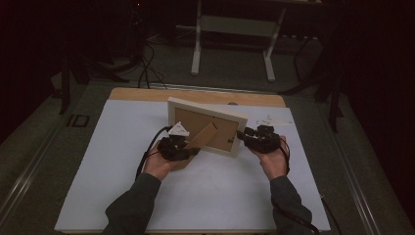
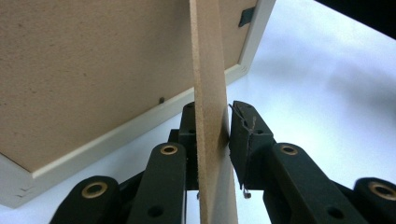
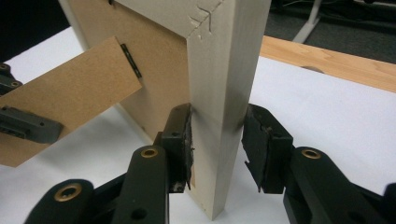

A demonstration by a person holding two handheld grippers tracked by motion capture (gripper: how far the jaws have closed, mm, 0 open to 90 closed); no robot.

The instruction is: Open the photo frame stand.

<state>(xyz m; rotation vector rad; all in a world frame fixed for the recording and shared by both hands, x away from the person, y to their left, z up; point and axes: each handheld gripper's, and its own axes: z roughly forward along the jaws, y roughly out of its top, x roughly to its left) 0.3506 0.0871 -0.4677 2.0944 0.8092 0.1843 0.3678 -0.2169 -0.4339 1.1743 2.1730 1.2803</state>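
While the left gripper [image 2: 212,135] pinches the stand [image 2: 210,93], the right gripper [image 3: 217,144] (jaws apart) straddles the frame [image 3: 224,93].

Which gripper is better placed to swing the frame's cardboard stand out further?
The left gripper: its jaws already clamp the brown cardboard stand. The right gripper straddles the white wooden picture frame edge, steadying it.

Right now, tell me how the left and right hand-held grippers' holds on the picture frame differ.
The left hand-held gripper pinches the thin brown easel stand; the right hand-held gripper straddles the thick pale frame edge. The left's jaws press both faces of the stand; the right's far jaw shows a gap. Both work on the picture frame from behind.
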